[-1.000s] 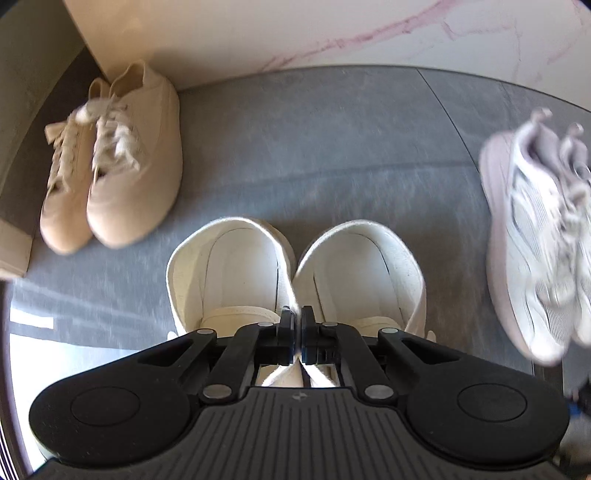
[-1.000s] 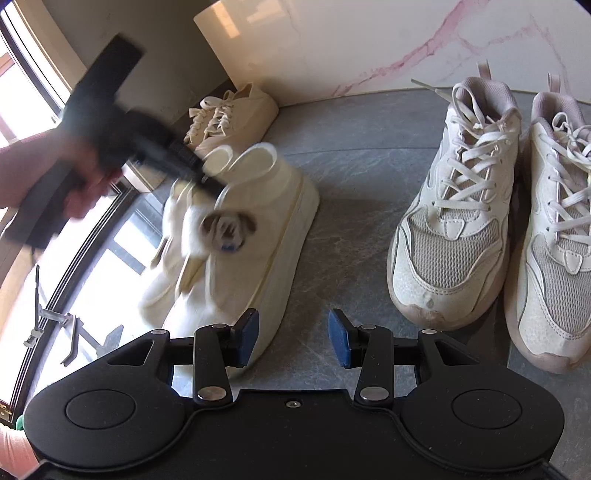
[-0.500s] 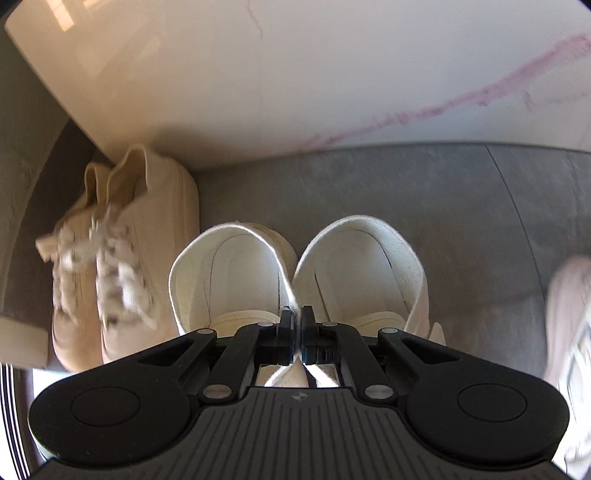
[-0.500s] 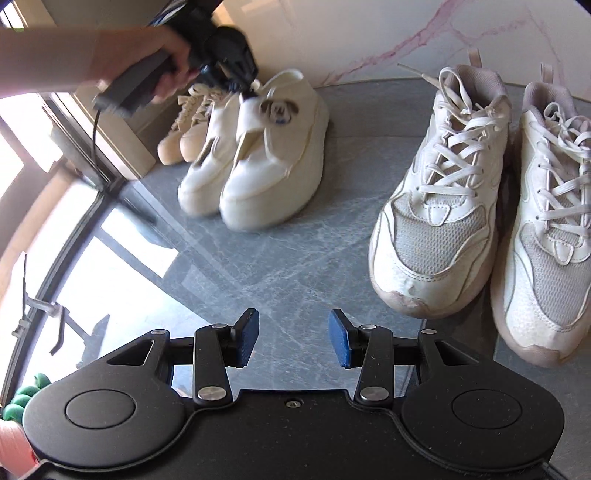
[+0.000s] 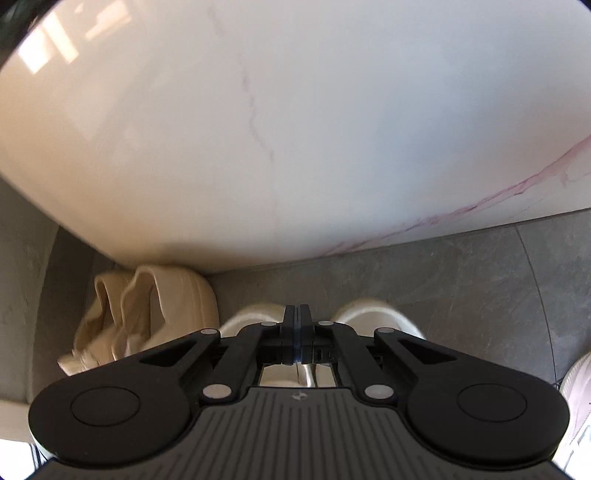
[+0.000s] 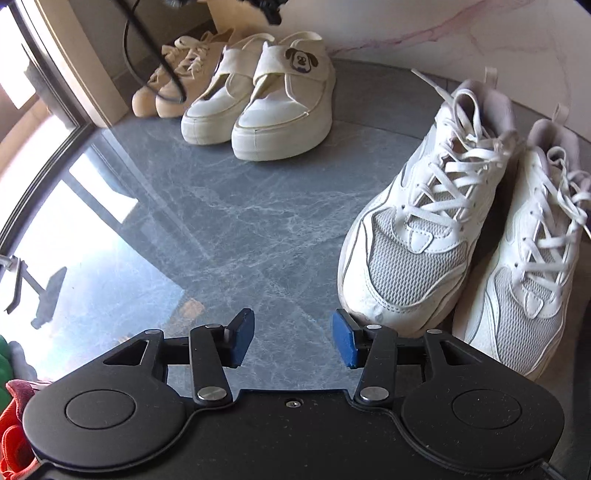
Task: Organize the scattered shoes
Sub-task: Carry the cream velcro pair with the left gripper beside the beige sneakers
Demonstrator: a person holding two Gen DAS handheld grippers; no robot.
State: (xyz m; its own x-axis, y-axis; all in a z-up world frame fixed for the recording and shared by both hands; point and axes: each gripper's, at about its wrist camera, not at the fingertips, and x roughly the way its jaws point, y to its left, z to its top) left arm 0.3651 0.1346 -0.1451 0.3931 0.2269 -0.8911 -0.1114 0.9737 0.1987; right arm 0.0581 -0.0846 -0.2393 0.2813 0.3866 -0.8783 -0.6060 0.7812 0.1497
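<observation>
A cream strap pair (image 6: 280, 110) with a dog patch stands on the grey floor by the wall, right of a beige lace-up pair (image 6: 173, 85). My left gripper (image 5: 298, 314) is shut just over the cream heels (image 5: 373, 314), its pads meeting with nothing visible between them. In the right wrist view only a black tip of that left gripper (image 6: 271, 13) shows, above those heels. My right gripper (image 6: 293, 339) hovers over bare floor, its jaws opening with nothing between them. The toe of a white mesh sneaker pair (image 6: 424, 240) lies just to its right.
A white marble wall (image 5: 295, 147) with pink veins rises directly behind the shoes. A black cable (image 6: 155, 59) hangs over the beige pair. A window frame (image 6: 55, 92) borders the floor (image 6: 240, 221) at left. Orange and green items (image 6: 14, 443) sit at the lower left.
The left gripper carried the cream pair toward the wall and they now stand beside the beige pair; its view has tipped up onto the marble. The right jaws have spread slightly wider.
</observation>
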